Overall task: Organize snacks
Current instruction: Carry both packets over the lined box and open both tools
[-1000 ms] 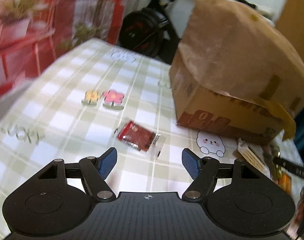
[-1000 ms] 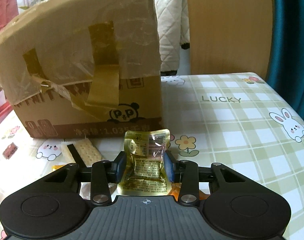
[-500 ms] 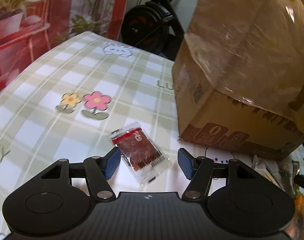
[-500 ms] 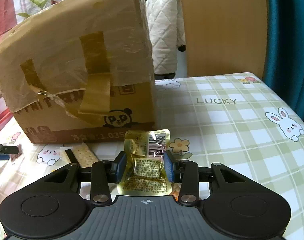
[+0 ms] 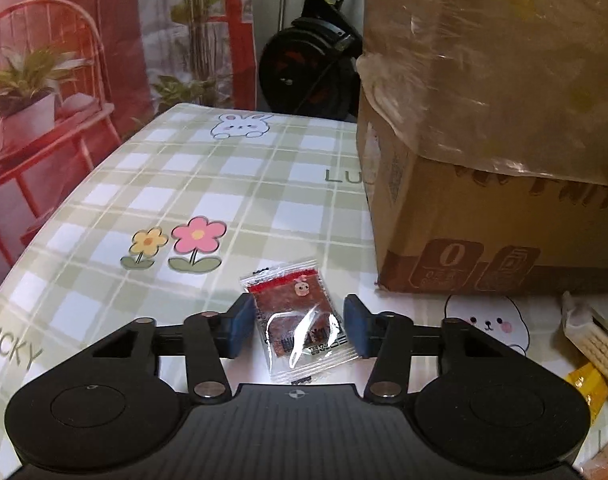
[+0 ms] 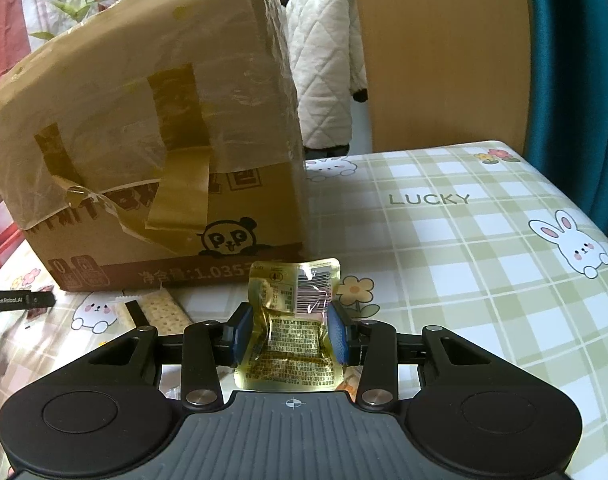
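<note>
A taped cardboard box [image 5: 499, 128] stands on the checked surface [image 5: 208, 184]. Just in front of the box, the left hand-held gripper [image 5: 300, 330] has been narrowing around a red snack packet [image 5: 300, 320] lying flat; its pads look just short of contact. The right hand-held gripper [image 6: 292, 330], also before the box, pinches a gold snack pouch [image 6: 294, 320] upright.

Green-and-white checked tablecloth [image 5: 208, 184] printed with rabbits, flowers, "LUCKY". Beyond its edge: black exercise bike [image 5: 311, 68], red metal chair [image 5: 44, 80] holding potted plant [image 5: 20, 92], white quilted jacket [image 6: 323, 64], wooden panel [image 6: 439, 56].
</note>
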A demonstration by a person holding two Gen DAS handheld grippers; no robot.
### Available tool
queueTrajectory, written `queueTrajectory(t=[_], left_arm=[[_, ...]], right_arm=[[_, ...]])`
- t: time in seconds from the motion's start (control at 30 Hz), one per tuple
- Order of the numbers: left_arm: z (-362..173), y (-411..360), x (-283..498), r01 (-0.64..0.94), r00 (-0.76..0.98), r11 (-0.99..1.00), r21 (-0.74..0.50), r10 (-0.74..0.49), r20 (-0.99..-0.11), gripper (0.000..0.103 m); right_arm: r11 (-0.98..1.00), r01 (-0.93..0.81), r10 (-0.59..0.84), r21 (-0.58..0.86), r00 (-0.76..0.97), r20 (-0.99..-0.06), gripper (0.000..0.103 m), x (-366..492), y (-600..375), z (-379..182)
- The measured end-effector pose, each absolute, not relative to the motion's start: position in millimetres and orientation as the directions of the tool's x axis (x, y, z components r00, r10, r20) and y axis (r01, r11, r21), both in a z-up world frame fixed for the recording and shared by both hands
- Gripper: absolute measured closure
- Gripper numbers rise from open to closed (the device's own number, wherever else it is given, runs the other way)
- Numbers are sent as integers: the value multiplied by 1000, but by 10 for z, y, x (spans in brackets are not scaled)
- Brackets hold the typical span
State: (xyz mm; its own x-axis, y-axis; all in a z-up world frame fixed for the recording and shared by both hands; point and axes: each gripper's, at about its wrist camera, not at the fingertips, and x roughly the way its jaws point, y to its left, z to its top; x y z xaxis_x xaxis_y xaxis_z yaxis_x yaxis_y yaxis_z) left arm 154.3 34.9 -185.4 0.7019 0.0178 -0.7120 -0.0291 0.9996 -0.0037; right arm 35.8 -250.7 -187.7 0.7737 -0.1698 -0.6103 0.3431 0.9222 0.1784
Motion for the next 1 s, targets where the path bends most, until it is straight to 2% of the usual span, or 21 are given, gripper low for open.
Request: queueTrajectory(t=[0.07,0.33,0.6,0.87,1.0], left_arm=[[-1820,405,1452,-29,704,999,-39,-7,-710,59],[-1545,567,1172,-11,758,997,-82,-45,-650,59],[-950,522,1006,33,852,994,-104,-82,-517,59],[-299,264,1008,121,922,987,-104,-150,-356,59],[-61,54,1124,184,930,979,-88,-203,-306,59]], right_arm=[[923,342,-173,177,777,-605,66,332,-2500,-1864],[924,339,-187,176,804,-565,66,221,-2498,-1740],[928,326,-206,180,852,-481,66,85,-2505,-1441],[926,331,-253,182,902,-351,66,-70,-2647,-969],[934,313,-263,172,928,-263,66,3,-2731,-634]])
